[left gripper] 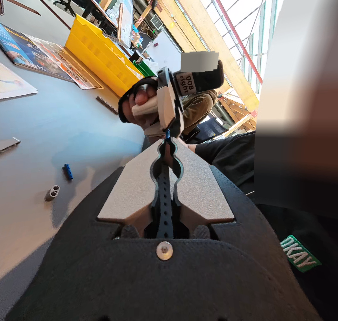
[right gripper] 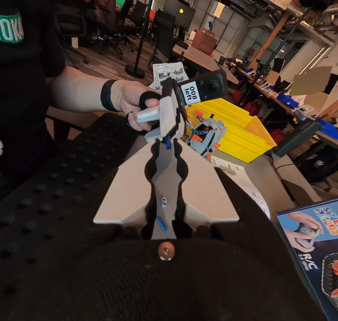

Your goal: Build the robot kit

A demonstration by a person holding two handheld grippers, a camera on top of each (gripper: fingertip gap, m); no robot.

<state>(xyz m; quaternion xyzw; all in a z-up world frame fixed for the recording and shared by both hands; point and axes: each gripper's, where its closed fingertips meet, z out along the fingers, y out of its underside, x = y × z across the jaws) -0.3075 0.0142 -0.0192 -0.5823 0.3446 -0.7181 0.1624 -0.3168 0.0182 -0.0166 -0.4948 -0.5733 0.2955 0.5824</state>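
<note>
Left wrist view
- Your left claw (left gripper: 167,144): closed on a black perforated beam (left gripper: 165,193), which runs up the centre of the frame between the two pads.
- Beam tip: a blue connector (left gripper: 167,135) sits at its far end, just above centre.
- Your right claw (left gripper: 169,129): faces you from above centre, its tips at the blue connector; your hand (left gripper: 139,107) wraps its handle.
- Bench (left gripper: 73,129): at lower left lie a loose blue pin (left gripper: 68,171) and a grey two-hole piece (left gripper: 52,193), near each other but apart.
- Upper left: a yellow bin (left gripper: 98,56) stands beside a printed toy box (left gripper: 27,52).

Right wrist view
- Your right claw (right gripper: 166,142): the pads stand apart, with the bench visible through the gap. The blue connector (right gripper: 168,143) sits between the tips, and you cannot see either pad touching it.
- Your left claw (right gripper: 167,137): points back at you from centre frame, meeting the blue connector.
- Through the gap: the grey two-hole piece (right gripper: 164,201) lies above the loose blue pin (right gripper: 161,224).
- Right of centre: a grey and orange brick vehicle (right gripper: 204,134) stands in front of the yellow bin (right gripper: 237,129).
- Lower right: the printed toy box (right gripper: 311,239).
</note>
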